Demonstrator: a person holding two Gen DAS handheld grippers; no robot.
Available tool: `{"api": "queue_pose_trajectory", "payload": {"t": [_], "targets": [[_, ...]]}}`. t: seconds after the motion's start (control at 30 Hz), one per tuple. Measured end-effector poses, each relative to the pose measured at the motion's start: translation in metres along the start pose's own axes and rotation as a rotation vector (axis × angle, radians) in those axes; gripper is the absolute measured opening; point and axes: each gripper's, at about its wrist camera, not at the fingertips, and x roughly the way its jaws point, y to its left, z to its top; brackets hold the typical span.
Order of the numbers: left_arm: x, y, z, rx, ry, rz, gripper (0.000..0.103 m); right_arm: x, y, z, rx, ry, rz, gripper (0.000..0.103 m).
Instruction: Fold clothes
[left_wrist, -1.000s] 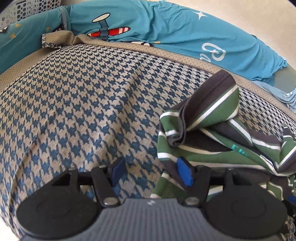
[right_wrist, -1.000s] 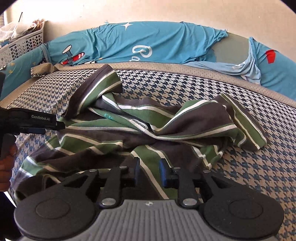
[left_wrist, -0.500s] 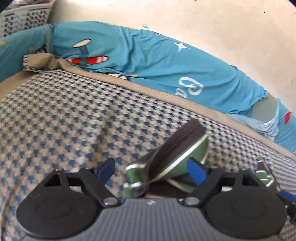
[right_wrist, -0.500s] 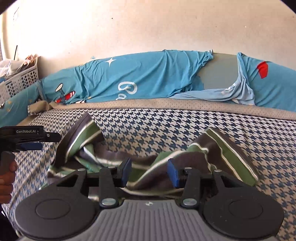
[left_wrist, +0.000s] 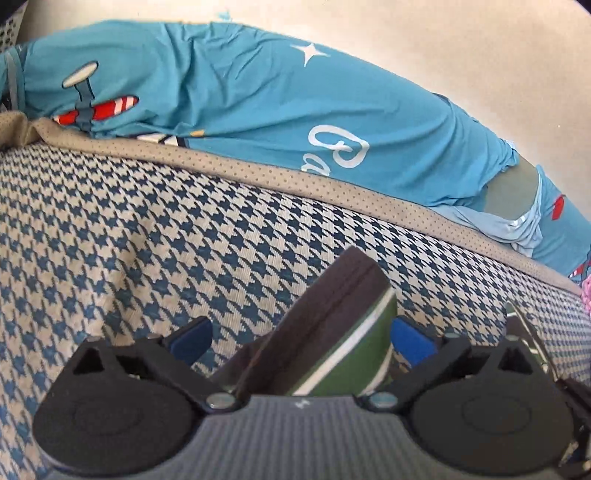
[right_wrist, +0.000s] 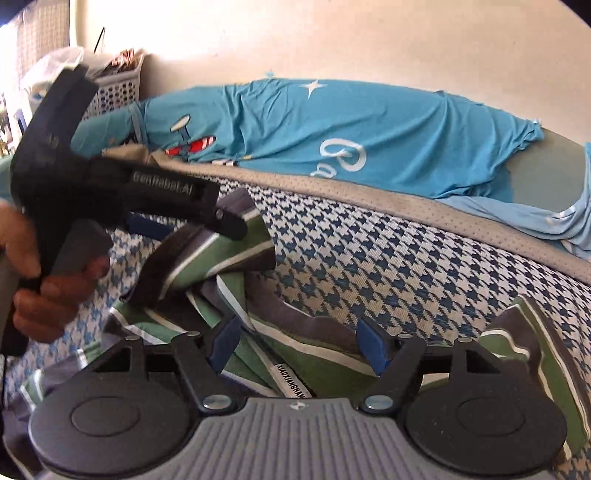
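The green, grey and white striped cloth shirt (right_wrist: 295, 354) lay crumpled on the blue and cream checked bed cover (right_wrist: 388, 258), with the long bright blue pillow (right_wrist: 332, 136) behind it. It was not folded flat. The left tongs (left_wrist: 301, 334) were spread wide, and a stiff flap of the shirt (left_wrist: 332, 332) stuck up between the two blue tips without being pinched. The right tongs (right_wrist: 297, 345) were spread wide too, with the middle of the shirt bunched between their tips. A hand (right_wrist: 48, 291) held the left tool near the shirt's raised corner. To do this step well, I think each tong should close on one edge only, not a thick bunch, then both should pull apart gently so the shirt lies smooth.
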Motion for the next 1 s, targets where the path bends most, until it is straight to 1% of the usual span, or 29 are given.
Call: {"api": "queue_pose_trajectory", "payload": {"t": [0.07, 0.1, 0.13, 0.17, 0.23, 0.27, 0.3, 0.33, 0.37, 0.4, 0.43, 0.47, 0.5, 0.53, 0.57, 0.6, 0.67, 0.73, 0.77, 0.93, 1.0], "targets": [[0.007, 0.003, 0.003, -0.011, 0.022, -0.030, 0.103, 0.007, 0.001, 0.000, -0.006, 0.017, -0.004, 0.066], [0.009, 0.003, 0.003, 0.000, 0.031, -0.046, 0.103, 0.009, 0.001, 0.000, -0.006, 0.024, -0.003, 0.057], [0.010, 0.003, 0.003, 0.010, 0.040, -0.059, 0.103, 0.010, 0.001, 0.001, -0.006, 0.033, 0.002, 0.052], [0.011, 0.002, 0.003, 0.012, 0.046, -0.055, 0.103, 0.010, 0.001, 0.001, -0.007, 0.037, 0.007, 0.050], [0.013, 0.001, 0.002, 0.017, 0.059, -0.046, 0.103, 0.008, 0.000, 0.002, -0.006, 0.041, 0.021, 0.041], [0.014, 0.000, 0.002, 0.020, 0.065, -0.041, 0.102, 0.007, 0.000, 0.003, -0.006, 0.045, 0.030, 0.038], [0.015, -0.001, 0.001, 0.023, 0.072, -0.037, 0.100, 0.006, -0.001, 0.003, -0.008, 0.048, 0.036, 0.032], [0.016, -0.001, 0.001, 0.025, 0.078, -0.032, 0.090, 0.006, -0.002, 0.003, -0.011, 0.053, 0.037, 0.027], [0.017, -0.002, 0.001, 0.028, 0.084, -0.028, 0.082, 0.006, -0.003, 0.003, -0.013, 0.060, 0.037, 0.025], [0.018, -0.003, 0.000, 0.031, 0.091, -0.023, 0.079, 0.006, -0.003, 0.003, -0.014, 0.066, 0.035, 0.020], [0.019, -0.003, 0.000, 0.033, 0.097, -0.019, 0.071, 0.006, -0.004, 0.003, -0.014, 0.070, 0.032, 0.014], [0.020, -0.004, 0.000, 0.036, 0.103, -0.015, 0.062, 0.006, -0.004, 0.003, -0.013, 0.073, 0.029, 0.012], [0.021, -0.005, -0.001, 0.038, 0.110, -0.010, 0.058, 0.005, -0.005, 0.004, -0.012, 0.072, 0.028, 0.011], [0.022, -0.005, -0.001, 0.041, 0.116, -0.006, 0.052, 0.005, -0.005, 0.004, -0.012, 0.065, 0.024, 0.010], [0.023, -0.006, -0.001, 0.044, 0.123, -0.001, 0.048, 0.004, -0.004, 0.005, -0.013, 0.052, 0.016, 0.009], [0.024, -0.007, -0.001, 0.046, 0.127, 0.004, 0.046, 0.002, -0.003, 0.005, -0.014, 0.037, 0.007, 0.009], [0.020, -0.008, 0.000, 0.042, 0.111, 0.020, 0.040, 0.000, -0.005, 0.008, 0.000, 0.002, -0.007, 0.008], [0.014, -0.009, 0.002, 0.035, 0.083, 0.035, 0.036, -0.003, -0.008, 0.011, 0.025, -0.035, -0.023, 0.007], [0.009, -0.010, 0.003, 0.031, 0.064, 0.041, 0.036, -0.004, -0.009, 0.012, 0.038, -0.053, -0.034, 0.007], [-0.015, -0.012, 0.014, 0.041, -0.095, 0.083, 0.036, -0.017, -0.011, 0.018, 0.076, -0.170, -0.070, 0.007], [-0.022, -0.013, 0.018, 0.057, -0.143, 0.125, 0.036, -0.022, -0.010, 0.020, 0.079, -0.197, -0.050, 0.007]]}}
